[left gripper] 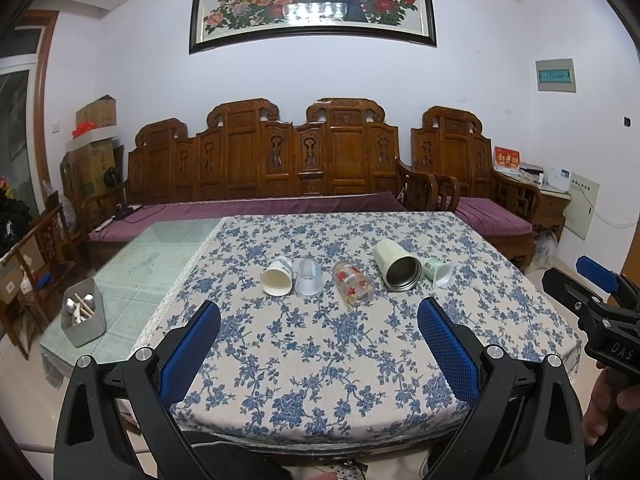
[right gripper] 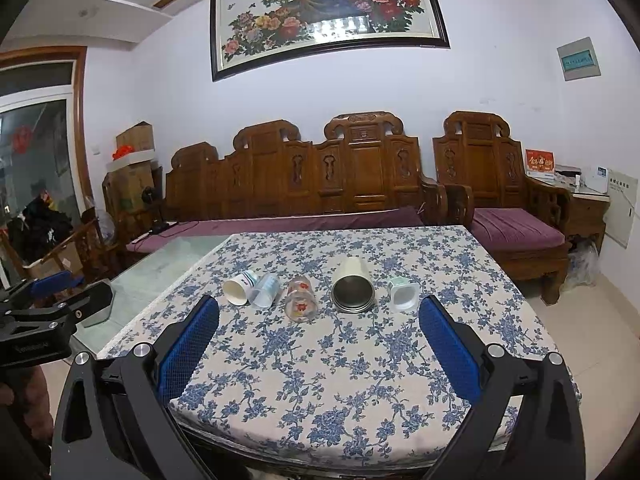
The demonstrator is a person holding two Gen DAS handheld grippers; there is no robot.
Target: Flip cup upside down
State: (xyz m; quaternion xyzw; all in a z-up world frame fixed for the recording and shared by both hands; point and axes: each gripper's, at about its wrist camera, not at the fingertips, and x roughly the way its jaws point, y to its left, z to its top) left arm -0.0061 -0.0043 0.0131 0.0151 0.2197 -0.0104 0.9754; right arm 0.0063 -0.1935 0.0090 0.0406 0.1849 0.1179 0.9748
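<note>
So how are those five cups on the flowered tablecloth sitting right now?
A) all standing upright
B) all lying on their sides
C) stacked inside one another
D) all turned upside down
B: the paper cup, clear plastic cup, flowered glass, steel-lined tumbler and small green cup each lie on their sides in a row on the tablecloth, open mouths facing the cameras.
</note>
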